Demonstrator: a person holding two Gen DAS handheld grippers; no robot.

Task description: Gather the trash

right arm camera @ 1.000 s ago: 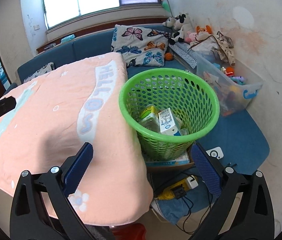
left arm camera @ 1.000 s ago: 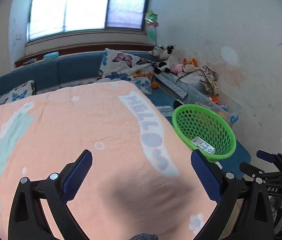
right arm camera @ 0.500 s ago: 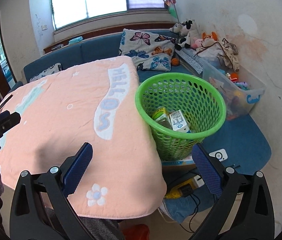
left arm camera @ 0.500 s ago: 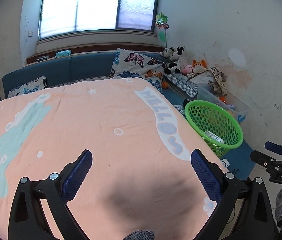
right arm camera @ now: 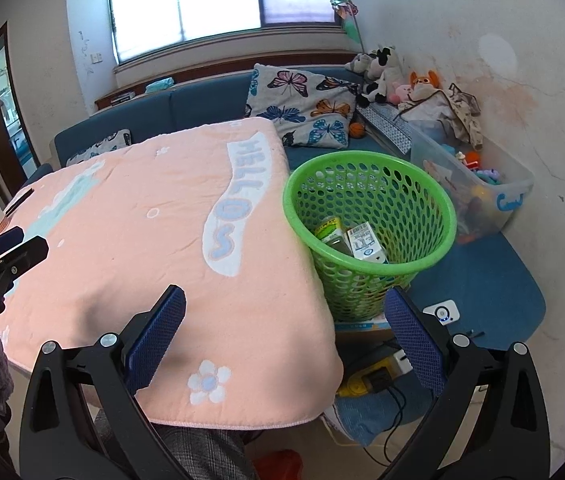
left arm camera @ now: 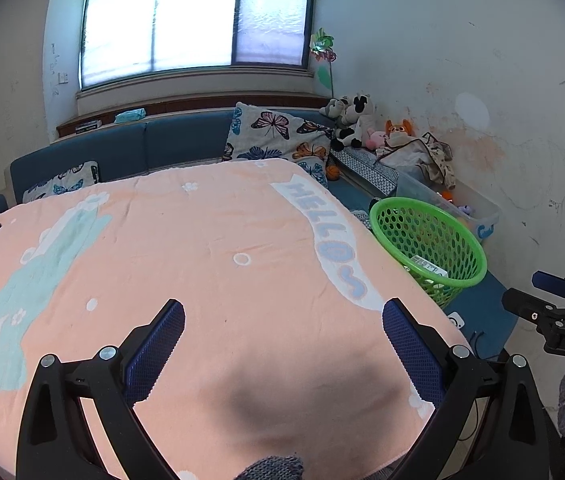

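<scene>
While we hold both claws above table, left gripper (left arm camera: 282,320) has fingers wide apart, empty, over near edge of peach blanket (left arm camera: 202,248). Right gripper (right arm camera: 284,312) also spread, empty, over blanket's near right corner. Green basket (right arm camera: 422,208) stands just beside table's right edge; carton (right arm camera: 366,244) and yellow-green packet (right arm camera: 328,230) lie inside it.

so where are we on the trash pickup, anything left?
Done: a carton and a bottle lie in the green basket. In hand: nothing, left gripper and right gripper are both open and empty. Left: no trash visible on the pink cloth.
</scene>
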